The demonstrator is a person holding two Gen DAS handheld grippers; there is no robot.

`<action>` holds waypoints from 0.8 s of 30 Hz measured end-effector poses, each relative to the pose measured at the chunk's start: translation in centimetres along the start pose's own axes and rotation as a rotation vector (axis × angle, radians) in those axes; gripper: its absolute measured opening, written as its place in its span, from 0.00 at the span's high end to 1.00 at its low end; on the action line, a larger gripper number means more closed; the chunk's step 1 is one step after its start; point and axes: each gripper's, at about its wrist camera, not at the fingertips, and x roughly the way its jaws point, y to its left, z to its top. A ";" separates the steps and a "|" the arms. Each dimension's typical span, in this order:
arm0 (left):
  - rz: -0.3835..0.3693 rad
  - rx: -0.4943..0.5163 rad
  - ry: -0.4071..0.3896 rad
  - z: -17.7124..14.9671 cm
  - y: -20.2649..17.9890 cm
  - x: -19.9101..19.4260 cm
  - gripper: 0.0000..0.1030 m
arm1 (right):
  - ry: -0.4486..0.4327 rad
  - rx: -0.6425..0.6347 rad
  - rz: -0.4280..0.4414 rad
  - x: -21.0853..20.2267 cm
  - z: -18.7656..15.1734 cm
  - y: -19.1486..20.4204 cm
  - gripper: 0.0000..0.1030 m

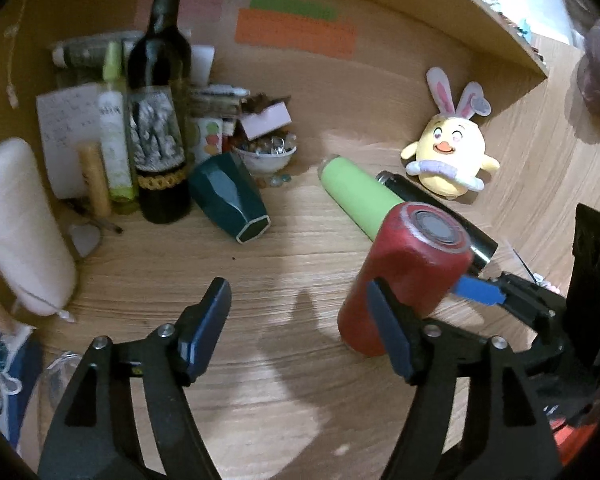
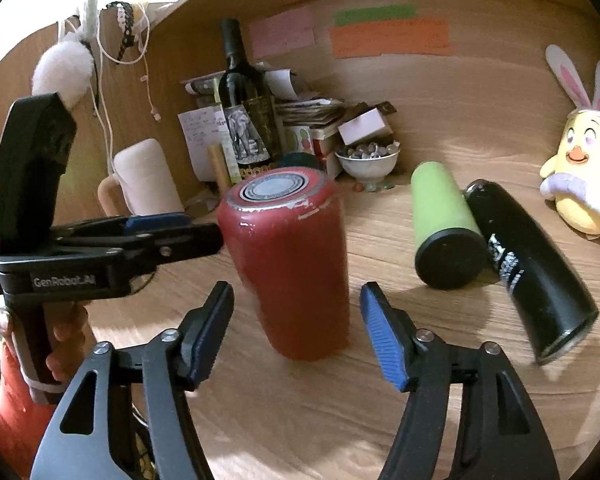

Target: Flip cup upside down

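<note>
A red cup (image 2: 292,264) stands upside down on the wooden desk, its base with a grey disc facing up. It also shows in the left wrist view (image 1: 404,280). My right gripper (image 2: 296,332) is open, its jaws either side of the cup's lower part without touching. My left gripper (image 1: 300,328) is open, the cup just behind its right finger (image 1: 388,332). In the right wrist view the left gripper (image 2: 204,232) comes in from the left, its tip right beside the cup's upper wall. The right gripper's blue fingertip (image 1: 476,292) shows beside the cup.
A green tumbler (image 2: 444,228) and a black tumbler (image 2: 536,272) lie on their sides to the right. A dark teal cup (image 1: 232,200) lies tipped by a wine bottle (image 1: 160,120). A bowl of beads (image 2: 368,160), a white mug (image 2: 148,180) and a chick plush (image 2: 584,172) stand around.
</note>
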 end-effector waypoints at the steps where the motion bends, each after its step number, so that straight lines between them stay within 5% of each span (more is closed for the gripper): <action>1: 0.011 0.012 -0.016 -0.1 -0.4 -0.7 0.25 | -0.006 0.003 0.001 -0.5 0.0 -0.1 0.32; 5: 0.031 0.078 -0.091 -0.6 -2.5 -3.4 0.09 | -0.048 0.022 -0.004 -3.3 0.0 -0.5 0.21; 11: 0.041 0.126 -0.202 -1.9 -5.7 -6.8 0.01 | -0.114 0.028 -0.035 -7.9 -0.2 -1.2 0.14; 14: 0.033 0.130 -0.226 -2.5 -7.0 -7.7 0.01 | -0.145 0.057 -0.053 -10.0 -0.6 -1.8 0.01; 24: 0.054 0.139 -0.271 -4.4 -9.7 -9.3 0.00 | -0.207 0.106 -0.096 -14.6 -2.1 -2.8 0.00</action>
